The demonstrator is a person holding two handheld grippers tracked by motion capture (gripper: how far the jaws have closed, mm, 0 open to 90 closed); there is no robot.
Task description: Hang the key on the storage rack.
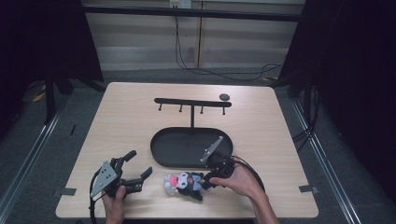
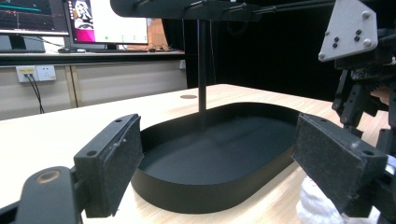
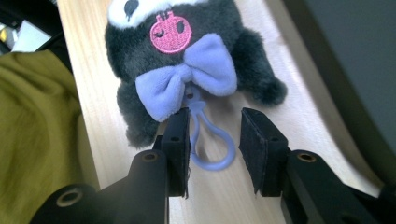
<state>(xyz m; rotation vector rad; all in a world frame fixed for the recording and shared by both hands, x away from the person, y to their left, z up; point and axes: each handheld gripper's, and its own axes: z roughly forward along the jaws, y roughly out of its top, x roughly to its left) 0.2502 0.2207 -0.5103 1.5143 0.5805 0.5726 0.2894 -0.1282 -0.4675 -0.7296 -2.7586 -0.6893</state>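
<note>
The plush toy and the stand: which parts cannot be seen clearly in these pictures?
- Plush toy: the face is cut off by the top edge of the right gripper view.
- Plush toy, left gripper view: one white scrap behind the tongs' pad.
- Stand's hooks, high view: too small.

Left claw held low with jaws wide apart, right claw angled down, jaws partly open

Dark plush toy w/ lilac bow; its lilac clip loop lies betw. right gripper jaws, unpinched; tabletop.
</note>
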